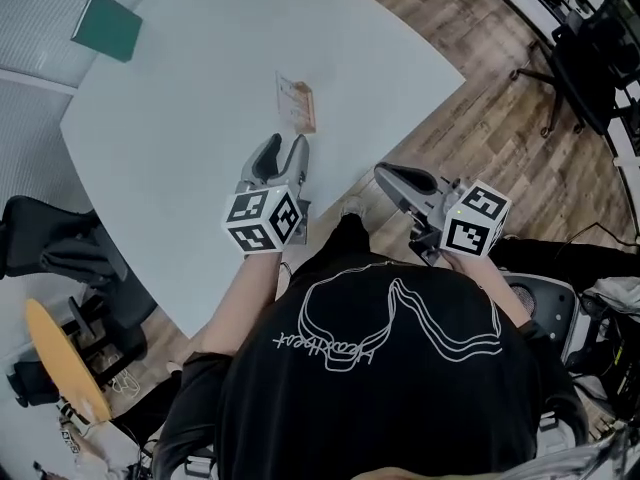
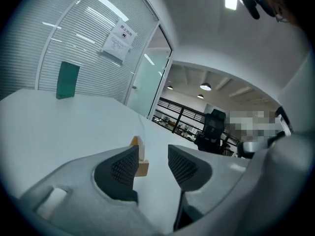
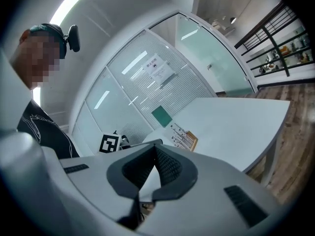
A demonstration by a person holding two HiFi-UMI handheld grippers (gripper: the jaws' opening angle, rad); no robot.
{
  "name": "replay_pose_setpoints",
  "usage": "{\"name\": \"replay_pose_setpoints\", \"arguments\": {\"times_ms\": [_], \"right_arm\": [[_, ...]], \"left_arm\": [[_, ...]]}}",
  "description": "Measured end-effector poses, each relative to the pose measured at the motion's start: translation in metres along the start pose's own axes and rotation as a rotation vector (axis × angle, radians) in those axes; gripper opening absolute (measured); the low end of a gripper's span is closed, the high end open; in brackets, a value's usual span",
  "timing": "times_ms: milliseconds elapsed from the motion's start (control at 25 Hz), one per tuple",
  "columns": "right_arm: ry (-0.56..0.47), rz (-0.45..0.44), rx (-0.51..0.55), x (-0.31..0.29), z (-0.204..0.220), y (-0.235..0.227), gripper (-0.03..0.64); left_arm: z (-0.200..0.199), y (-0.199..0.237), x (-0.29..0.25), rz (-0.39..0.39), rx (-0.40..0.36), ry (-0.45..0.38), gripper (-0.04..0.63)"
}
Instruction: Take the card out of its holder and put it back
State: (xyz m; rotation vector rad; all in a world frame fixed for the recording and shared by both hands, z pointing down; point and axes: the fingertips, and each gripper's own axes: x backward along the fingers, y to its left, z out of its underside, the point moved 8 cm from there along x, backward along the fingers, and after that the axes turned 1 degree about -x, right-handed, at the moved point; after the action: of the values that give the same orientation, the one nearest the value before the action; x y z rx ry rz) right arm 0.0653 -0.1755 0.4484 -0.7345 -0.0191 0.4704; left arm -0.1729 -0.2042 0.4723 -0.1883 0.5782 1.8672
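Observation:
A small wooden holder [image 1: 298, 106] stands on the white table [image 1: 200, 88] with a printed card upright in it. My left gripper [image 1: 284, 154] hovers just short of it over the table, open, with nothing between its fingers. In the left gripper view the holder [image 2: 141, 162] and its card show a little ahead, by the left finger [image 2: 123, 168] of the left gripper [image 2: 152, 162]. My right gripper [image 1: 398, 179] hangs off the table's near edge, shut and empty. The right gripper view has the right gripper [image 3: 155, 151] with tips together and the card in the holder [image 3: 185, 138] beyond.
A green board [image 1: 108, 25] lies at the table's far left corner. A dark office chair [image 1: 60, 248] and a yellow round seat [image 1: 65, 360] stand left of the table. Another black chair [image 1: 590, 53] is on the wooden floor at the right.

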Motion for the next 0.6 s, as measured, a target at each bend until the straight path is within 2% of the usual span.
{"name": "replay_pose_setpoints", "arguments": {"times_ms": [240,600], "right_arm": [[0.040,0.030,-0.019,-0.004,0.013,-0.017,0.009],[0.031,0.042,-0.111,-0.009,0.024,-0.046,0.009]], "left_arm": [[0.008,0.007,-0.031,-0.044,-0.070,0.002,0.173],[0.006,0.017,-0.063,-0.101,-0.040,-0.011,0.172]]}}
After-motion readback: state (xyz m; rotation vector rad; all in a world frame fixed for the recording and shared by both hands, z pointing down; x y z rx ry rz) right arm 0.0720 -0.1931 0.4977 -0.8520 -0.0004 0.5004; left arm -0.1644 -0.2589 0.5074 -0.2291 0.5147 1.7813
